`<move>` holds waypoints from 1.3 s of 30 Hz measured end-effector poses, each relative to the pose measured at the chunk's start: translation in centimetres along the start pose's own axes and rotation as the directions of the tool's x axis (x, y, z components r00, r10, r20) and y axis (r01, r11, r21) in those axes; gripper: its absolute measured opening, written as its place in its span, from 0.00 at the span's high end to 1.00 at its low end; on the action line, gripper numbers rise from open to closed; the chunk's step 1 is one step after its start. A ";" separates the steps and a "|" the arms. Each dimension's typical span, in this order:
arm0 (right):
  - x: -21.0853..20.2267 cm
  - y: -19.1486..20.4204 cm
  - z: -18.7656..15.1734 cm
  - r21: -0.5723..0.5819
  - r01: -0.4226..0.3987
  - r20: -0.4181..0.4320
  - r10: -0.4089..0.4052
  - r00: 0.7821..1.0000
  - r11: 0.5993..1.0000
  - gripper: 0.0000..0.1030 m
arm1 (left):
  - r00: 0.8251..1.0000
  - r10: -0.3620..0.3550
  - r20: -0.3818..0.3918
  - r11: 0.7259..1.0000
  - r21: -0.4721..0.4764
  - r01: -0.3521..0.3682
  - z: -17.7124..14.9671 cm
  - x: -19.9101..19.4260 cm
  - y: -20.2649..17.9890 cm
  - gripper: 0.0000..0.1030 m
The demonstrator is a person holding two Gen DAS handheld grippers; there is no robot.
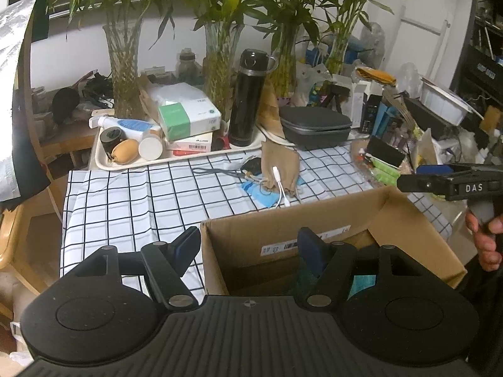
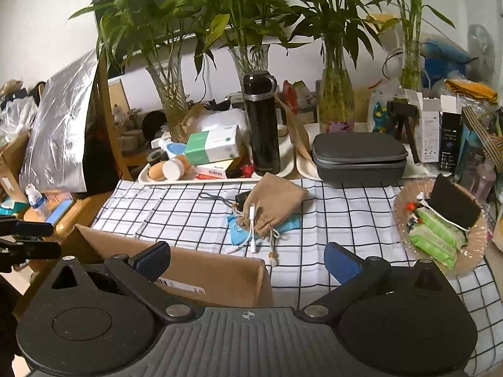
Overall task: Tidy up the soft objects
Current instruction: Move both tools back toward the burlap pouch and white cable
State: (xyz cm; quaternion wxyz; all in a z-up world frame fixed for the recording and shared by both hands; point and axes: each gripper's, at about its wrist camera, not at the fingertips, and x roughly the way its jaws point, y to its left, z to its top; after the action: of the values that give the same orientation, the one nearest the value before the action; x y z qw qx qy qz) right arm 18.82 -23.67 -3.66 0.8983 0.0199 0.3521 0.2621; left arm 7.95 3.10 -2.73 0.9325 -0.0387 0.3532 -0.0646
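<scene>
Blue pouch (image 2: 290, 224) mostly hidden under tan drawstring bag (image 2: 273, 202).

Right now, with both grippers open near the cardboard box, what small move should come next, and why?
Probably ease the right gripper forward toward the tan drawstring pouch. It lies on the checked cloth just beyond the cardboard box, atop a blue pouch, with a white cable across it. Both grippers look empty, and the right one faces the pouch.
</scene>
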 end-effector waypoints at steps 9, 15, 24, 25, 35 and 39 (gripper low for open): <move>0.7 0.2 0.4 -0.045 0.032 0.009 -0.032 0.999 0.998 0.00 | 1.000 -0.005 0.011 1.000 0.006 0.005 1.1 1.2 0.6 0.35; 1.3 -0.2 1.1 -0.066 0.062 0.025 -0.061 0.998 0.996 0.00 | 1.000 -0.006 0.015 1.000 0.004 0.006 2.0 2.3 1.3 0.34; 3.2 -0.5 2.1 -0.140 0.077 0.015 -0.076 0.997 0.987 0.00 | 1.000 -0.012 -0.001 1.000 -0.019 0.012 2.8 5.0 2.8 0.35; 3.6 -0.6 2.2 -0.149 0.070 0.009 -0.069 0.998 0.986 0.00 | 1.000 -0.012 -0.008 1.000 -0.026 0.011 2.9 5.4 3.0 0.35; 6.4 -0.7 3.0 -0.246 0.048 -0.020 -0.055 0.998 0.968 0.00 | 1.000 -0.006 -0.008 1.000 0.025 0.006 4.4 7.7 3.8 0.35; 7.8 -1.4 3.5 -0.237 0.018 -0.050 -0.031 0.998 0.971 0.00 | 1.000 -0.005 -0.013 1.000 0.015 0.005 4.8 8.7 4.4 0.35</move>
State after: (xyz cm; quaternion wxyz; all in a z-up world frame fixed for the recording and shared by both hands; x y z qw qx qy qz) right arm 26.55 -20.57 -6.21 0.8878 -0.0984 0.3425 0.2913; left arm 18.03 6.26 -5.33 0.9303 -0.0320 0.3586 -0.0699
